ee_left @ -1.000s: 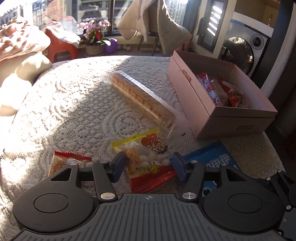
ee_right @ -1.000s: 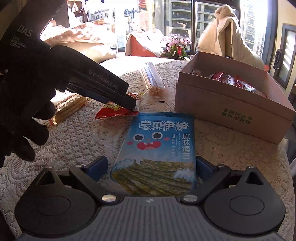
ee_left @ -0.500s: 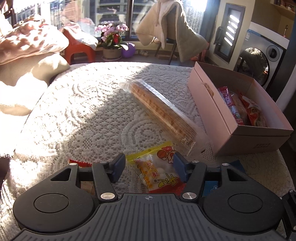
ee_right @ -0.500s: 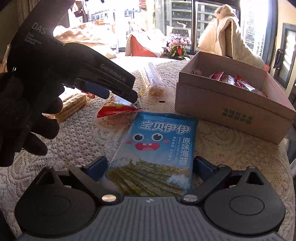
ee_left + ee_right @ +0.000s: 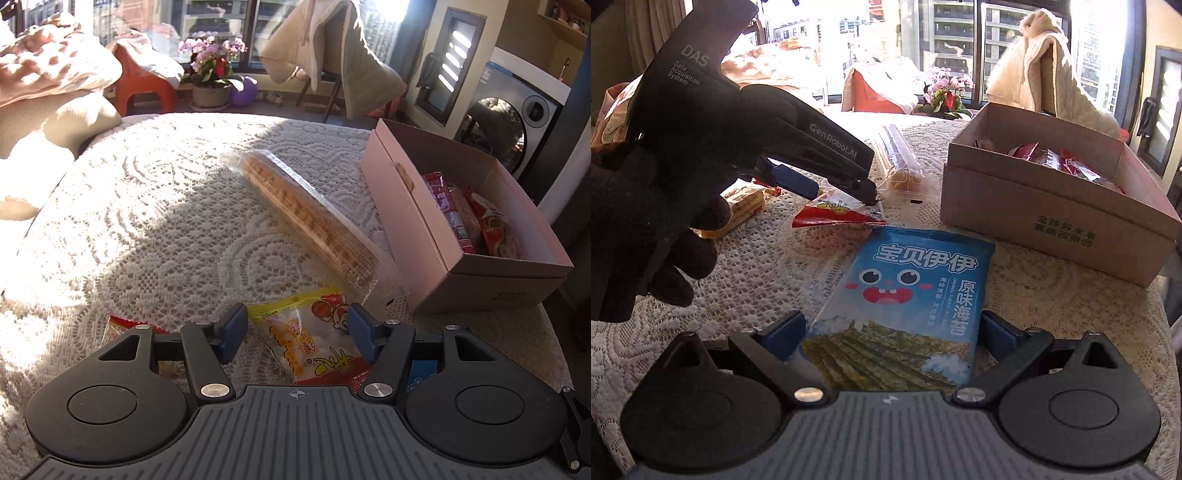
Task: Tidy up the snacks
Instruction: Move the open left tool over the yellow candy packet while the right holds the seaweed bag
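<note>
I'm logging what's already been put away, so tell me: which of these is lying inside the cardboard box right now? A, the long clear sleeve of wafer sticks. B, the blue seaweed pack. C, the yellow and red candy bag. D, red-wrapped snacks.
D: red-wrapped snacks lie inside the cardboard box, while the blue seaweed pack, the long wafer sleeve and the yellow and red candy bag all lie on the lace tablecloth.

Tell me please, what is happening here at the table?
A person with a gripper in each hand is sorting snacks into the box, which already holds some packets. The left gripper straddles the yellow packet; its jaws have just been closing, with no clear grip yet. The right gripper straddles the blue seaweed packet, open. A long wafer pack lies on the tablecloth.
</note>
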The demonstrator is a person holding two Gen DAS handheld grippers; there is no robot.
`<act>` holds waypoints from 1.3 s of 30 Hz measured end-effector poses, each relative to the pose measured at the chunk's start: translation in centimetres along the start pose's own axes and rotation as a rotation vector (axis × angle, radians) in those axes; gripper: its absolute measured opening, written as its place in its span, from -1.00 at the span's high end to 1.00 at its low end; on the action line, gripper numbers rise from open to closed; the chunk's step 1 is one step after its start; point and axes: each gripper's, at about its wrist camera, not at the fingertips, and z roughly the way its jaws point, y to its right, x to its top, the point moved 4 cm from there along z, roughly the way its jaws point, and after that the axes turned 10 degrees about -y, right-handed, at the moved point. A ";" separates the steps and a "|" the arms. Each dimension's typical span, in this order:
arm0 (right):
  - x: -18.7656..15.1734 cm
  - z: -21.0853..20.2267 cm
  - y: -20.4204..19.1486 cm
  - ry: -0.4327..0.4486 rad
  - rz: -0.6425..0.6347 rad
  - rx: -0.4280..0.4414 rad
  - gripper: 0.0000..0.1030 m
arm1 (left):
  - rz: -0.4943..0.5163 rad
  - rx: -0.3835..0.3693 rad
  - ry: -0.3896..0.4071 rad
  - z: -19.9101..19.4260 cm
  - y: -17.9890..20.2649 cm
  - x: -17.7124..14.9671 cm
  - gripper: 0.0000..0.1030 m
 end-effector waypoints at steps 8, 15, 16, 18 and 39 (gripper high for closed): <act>0.0 0.0 0.0 0.000 0.000 0.001 -0.94 | -0.105 -0.113 0.074 -3.1 -1.1 0.3 -0.13; 0.1 0.1 -0.2 0.000 0.000 0.003 -0.94 | 0.124 0.018 0.039 -0.6 2.5 -0.8 -0.18; 0.1 0.1 -0.2 0.000 0.000 0.004 -0.94 | 0.151 0.044 0.047 -0.5 2.7 -0.9 -0.21; 0.1 0.1 -0.1 0.000 0.000 0.004 -0.94 | 0.175 0.083 0.050 -0.6 2.4 -1.2 -0.21; 0.1 0.1 0.0 0.000 0.000 0.006 -0.95 | 0.008 0.040 -0.006 0.2 0.9 0.6 -0.21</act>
